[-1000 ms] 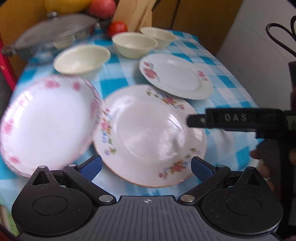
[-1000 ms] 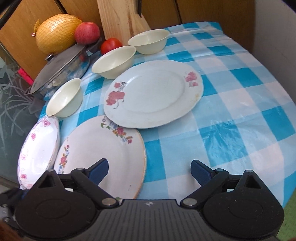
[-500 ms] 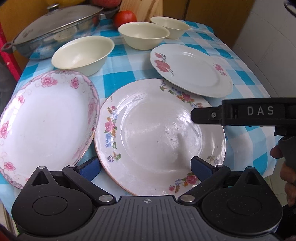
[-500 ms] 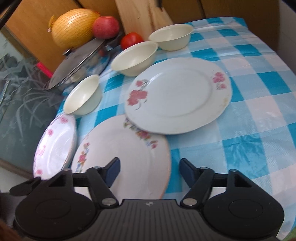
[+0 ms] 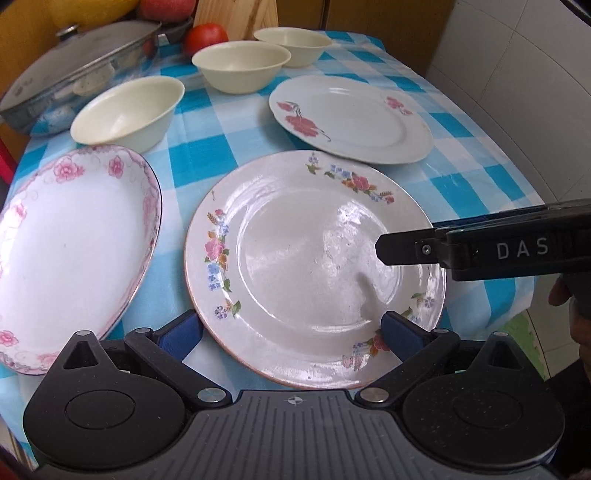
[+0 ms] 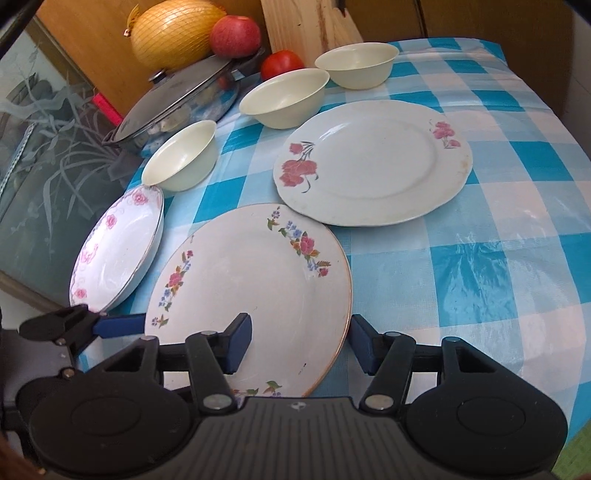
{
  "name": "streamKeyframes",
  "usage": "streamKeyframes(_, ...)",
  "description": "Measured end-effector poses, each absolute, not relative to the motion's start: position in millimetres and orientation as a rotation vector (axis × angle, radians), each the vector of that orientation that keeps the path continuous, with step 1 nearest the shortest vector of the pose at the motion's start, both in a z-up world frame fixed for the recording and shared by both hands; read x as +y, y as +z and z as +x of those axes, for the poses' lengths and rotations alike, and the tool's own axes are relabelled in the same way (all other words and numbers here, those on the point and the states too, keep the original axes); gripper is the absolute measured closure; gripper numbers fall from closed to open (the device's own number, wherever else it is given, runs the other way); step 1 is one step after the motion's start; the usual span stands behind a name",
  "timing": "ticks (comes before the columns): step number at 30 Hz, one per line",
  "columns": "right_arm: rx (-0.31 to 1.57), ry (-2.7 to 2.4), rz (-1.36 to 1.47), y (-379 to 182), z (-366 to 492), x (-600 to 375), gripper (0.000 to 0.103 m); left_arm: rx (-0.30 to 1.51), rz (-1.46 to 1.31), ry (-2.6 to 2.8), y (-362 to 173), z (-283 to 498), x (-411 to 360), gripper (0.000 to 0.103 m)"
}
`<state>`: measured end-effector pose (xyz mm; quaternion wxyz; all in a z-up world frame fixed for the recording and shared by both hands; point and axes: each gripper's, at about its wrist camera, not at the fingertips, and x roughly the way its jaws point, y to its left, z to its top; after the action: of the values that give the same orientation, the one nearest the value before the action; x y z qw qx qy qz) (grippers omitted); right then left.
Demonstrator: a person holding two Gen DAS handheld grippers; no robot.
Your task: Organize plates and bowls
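Note:
A round plate with small mixed flowers point(image 5: 310, 266) point(image 6: 251, 291) lies at the table's near edge. My left gripper point(image 5: 291, 332) is open, its jaws either side of that plate's near rim. My right gripper point(image 6: 299, 343) is open, straddling the plate's right rim, left finger over the plate. It also shows in the left wrist view point(image 5: 406, 251) above the plate. A pink-rimmed oval plate point(image 5: 70, 251) point(image 6: 118, 247) lies left. A red-flower plate point(image 5: 351, 118) point(image 6: 373, 162) lies behind. Three cream bowls point(image 5: 129, 110) point(image 5: 240, 66) point(image 5: 291, 40) stand at the back.
A lidded metal pan point(image 6: 177, 99) stands at the back left with a netted pomelo point(image 6: 173, 29) and an apple point(image 6: 236, 35) behind it, and a tomato point(image 6: 282, 62) by the bowls. The blue-checked tablecloth point(image 6: 498, 240) drops off at the right and near edges.
Both grippers have moved in closer to the mixed-flower plate. The right gripper's jaws have narrowed and now straddle its right rim.

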<state>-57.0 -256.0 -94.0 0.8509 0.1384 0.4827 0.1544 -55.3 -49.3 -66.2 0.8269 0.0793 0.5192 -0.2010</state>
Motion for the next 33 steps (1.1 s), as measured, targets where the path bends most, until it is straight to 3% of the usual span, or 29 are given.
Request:
streamKeyframes(11,0.959,0.024,0.484,-99,-19,-306,0.049,1.050,0.084,-0.422,-38,-13,-58,0.000)
streamKeyframes(21,0.906,-0.070,0.591,-103,16,-330,0.049,1.056,0.015,-0.355,-52,84,-94,0.000)
streamKeyframes(33,0.903,-0.109,0.572,-104,42,-342,0.049,1.083,0.079,-0.333,-73,112,-130,0.001)
